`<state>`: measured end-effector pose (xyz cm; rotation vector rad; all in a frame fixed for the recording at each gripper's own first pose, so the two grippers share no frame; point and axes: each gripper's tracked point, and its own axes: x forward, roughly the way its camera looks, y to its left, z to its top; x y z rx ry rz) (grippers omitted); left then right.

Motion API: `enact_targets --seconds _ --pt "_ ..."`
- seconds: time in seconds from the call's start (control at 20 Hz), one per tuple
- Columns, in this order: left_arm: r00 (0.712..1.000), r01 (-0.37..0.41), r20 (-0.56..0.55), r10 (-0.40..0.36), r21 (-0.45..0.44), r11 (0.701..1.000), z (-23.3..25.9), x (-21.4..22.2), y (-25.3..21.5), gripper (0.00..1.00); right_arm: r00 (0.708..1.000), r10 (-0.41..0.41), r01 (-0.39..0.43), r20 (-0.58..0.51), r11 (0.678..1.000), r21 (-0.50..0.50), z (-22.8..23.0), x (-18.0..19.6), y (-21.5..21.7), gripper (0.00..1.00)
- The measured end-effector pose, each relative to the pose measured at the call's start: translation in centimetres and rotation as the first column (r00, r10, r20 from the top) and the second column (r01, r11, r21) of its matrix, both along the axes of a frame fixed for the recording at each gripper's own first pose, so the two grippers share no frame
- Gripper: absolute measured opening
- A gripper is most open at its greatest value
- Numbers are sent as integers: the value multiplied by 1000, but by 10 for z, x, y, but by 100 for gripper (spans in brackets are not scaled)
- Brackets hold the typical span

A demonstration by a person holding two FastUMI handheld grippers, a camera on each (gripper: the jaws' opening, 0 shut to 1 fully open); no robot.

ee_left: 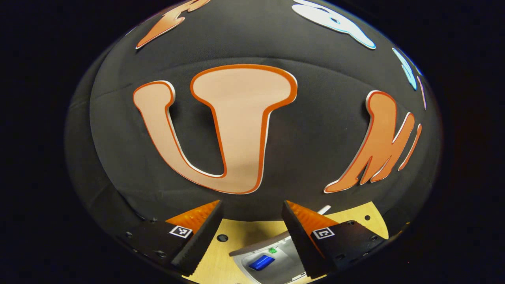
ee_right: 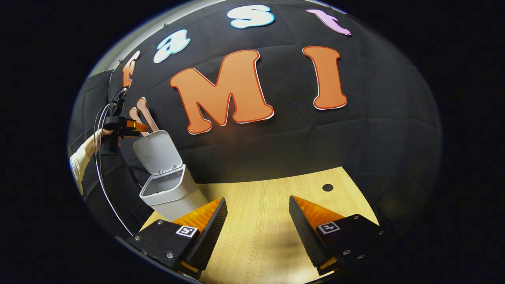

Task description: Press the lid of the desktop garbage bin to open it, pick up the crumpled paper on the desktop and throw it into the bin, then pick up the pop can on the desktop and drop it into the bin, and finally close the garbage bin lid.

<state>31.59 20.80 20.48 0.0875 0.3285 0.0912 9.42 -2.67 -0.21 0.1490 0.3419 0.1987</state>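
Right gripper view: bin [ee_right: 169,189] at far left of bench [ee_right: 260,232], lid [ee_right: 158,152] up. Right claw [ee_right: 258,225] wide open, empty, over bare bench. Left claw [ee_left: 252,228] wide open, empty, above open bin [ee_left: 272,258], blue item [ee_left: 261,262] inside.

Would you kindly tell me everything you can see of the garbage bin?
The bin is a small, light grey, plastic-looking box standing upright at the edge of the wooden table, near the black wall. Its hinged lid is swung up and back, leaving the mouth open. In the left gripper view, something blue lies inside. The left gripper hovers by the lid's top edge; contact is unclear.
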Motion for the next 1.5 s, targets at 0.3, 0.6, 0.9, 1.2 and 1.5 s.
enact_targets --seconds 0.3,0.6,0.9,1.2,1.5 --pt "999 15 -39 -15 -10 1000 -27 -1 -1 95 1000 9 -9 -15 1000 9 -6 0 7 94" --pt "995 60 -72 -64 -59 996 -57 -28 -20 95 999 28 -28 -22 999 16 -4 -2 15 94" --pt "987 102 -118 -111 -77 992 -109 -67 -47 95 998 52 -52 -23 999 14 -2 -8 21 94" --pt "980 109 -165 -115 -46 993 -169 -98 -69 95 997 73 -72 -35 997 14 -7 -16 22 94" --pt "973 125 -187 -132 -49 991 -196 -122 -86 95 995 85 -84 -48 996 23 -11 -21 20 94"
